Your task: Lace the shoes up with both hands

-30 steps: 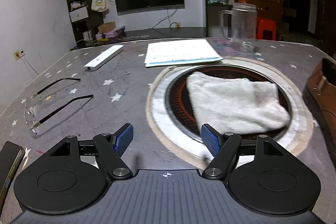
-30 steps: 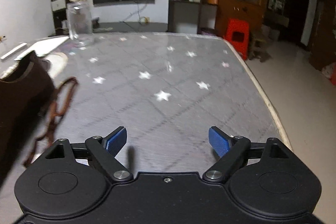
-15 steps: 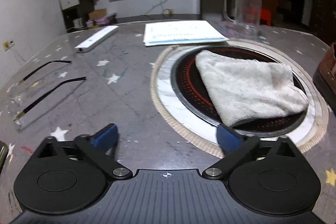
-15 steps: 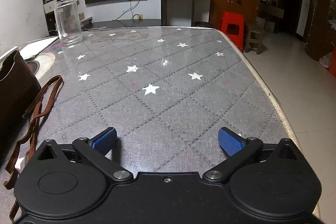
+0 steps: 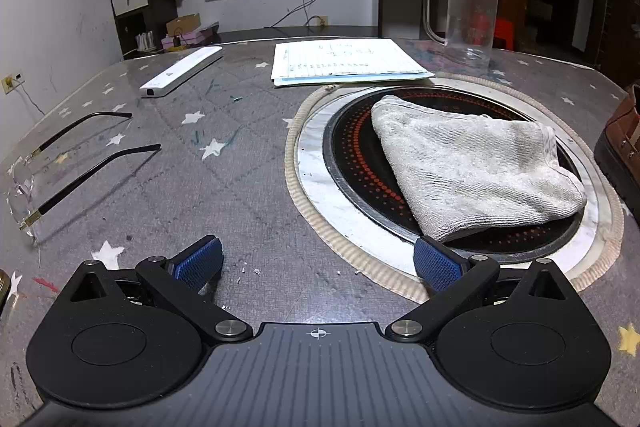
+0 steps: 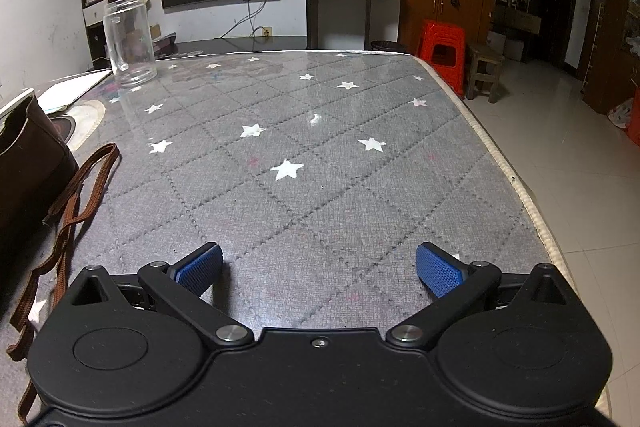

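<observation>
Here both tools, left tool (image 5: 316, 263) and right tool (image 6: 318, 265), are gaping wide, gripping nothing, flanking the brown shoe (image 6: 28, 163), its lace (image 6: 76, 195) trailing rightward on the worktop (image 6: 320, 155).

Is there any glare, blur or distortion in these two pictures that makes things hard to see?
Left wrist view: sharp; fisheye bends the table edge; soft sheen near the paper. Right wrist view: sharp; small bright glare spot on the table cover; the brown shoe at the left border is dark and cut off; its lace is clear.
</observation>
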